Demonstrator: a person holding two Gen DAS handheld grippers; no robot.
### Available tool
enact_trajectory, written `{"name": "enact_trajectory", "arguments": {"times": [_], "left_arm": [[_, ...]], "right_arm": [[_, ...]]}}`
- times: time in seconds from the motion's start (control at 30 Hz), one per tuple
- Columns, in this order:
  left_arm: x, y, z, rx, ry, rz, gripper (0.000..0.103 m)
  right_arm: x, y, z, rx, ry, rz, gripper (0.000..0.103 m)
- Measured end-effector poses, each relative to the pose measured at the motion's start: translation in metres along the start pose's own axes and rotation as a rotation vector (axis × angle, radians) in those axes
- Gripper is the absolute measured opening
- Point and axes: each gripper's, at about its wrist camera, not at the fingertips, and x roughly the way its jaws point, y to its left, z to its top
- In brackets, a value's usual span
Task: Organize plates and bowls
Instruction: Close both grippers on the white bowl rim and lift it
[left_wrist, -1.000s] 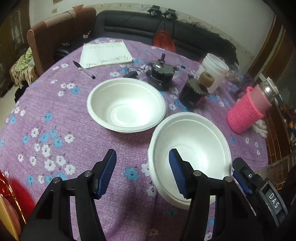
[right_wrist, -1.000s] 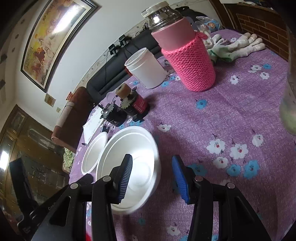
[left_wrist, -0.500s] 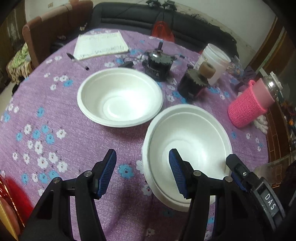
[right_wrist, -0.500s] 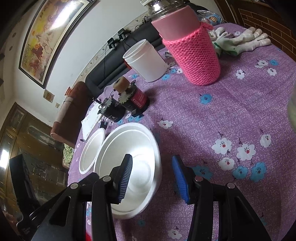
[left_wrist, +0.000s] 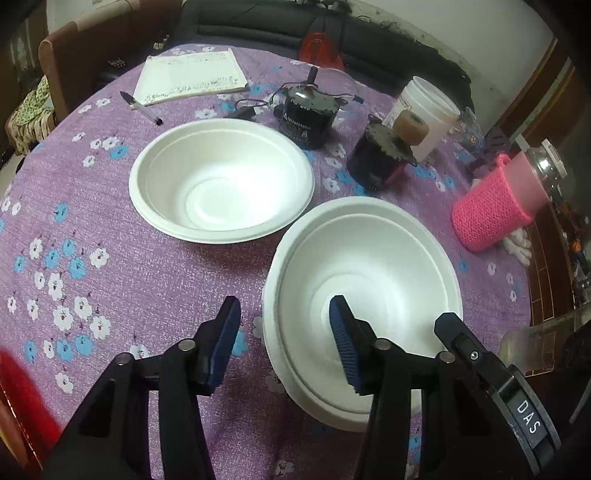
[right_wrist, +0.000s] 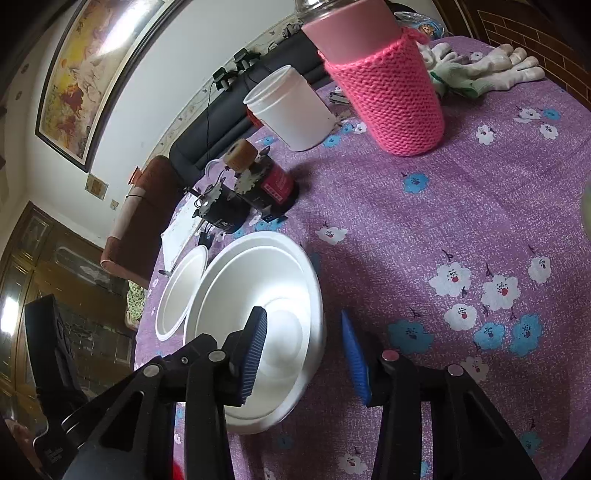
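White foam nearer bowl (left_wrist: 373, 273), straddled at opposite rims by the left gripper (left_wrist: 284, 343) and right gripper (right_wrist: 303, 350), whose jaws have just been closing yet stand apart, is best pinched evenly before being nested into the farther white bowl (left_wrist: 221, 181).

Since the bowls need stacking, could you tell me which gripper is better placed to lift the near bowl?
Either, marginally the left gripper: its fingers, just closing, straddle the near bowl's rim facing the far bowl. The right gripper, also closing, straddles the opposite rim.

Pink knitted bottle (right_wrist: 391, 96), white tub (right_wrist: 291, 110), notepad (left_wrist: 190, 75), pen (left_wrist: 142, 108).
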Motion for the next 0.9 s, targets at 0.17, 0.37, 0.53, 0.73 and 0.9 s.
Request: {"name": "enact_trajectory", "arguments": {"times": [0.17,0.37,0.53,0.73,0.9], "left_arm": [[0.009,0.003,-0.002,-0.008,0.036,-0.027,0.03],[0.014,0.004,-0.003,-0.012,0.043,-0.044,0.016],[0.013,0.002,-0.004,0.008,0.035,-0.036,0.009],[0.011,0.005,-0.009,0.01,0.053,-0.04,0.009],[-0.004,0.008,-0.02,0.014,0.04,-0.048,0.009]], "right_arm": [[0.004,-0.001,-0.001,0.003,0.009,-0.012,0.03],[0.009,-0.004,-0.003,0.005,0.024,-0.031,0.014],[0.01,-0.002,-0.004,0.0,0.023,-0.043,0.008],[0.008,-0.003,-0.005,0.007,0.027,-0.037,0.007],[-0.001,-0.003,-0.012,0.017,0.031,-0.025,0.007]]}}
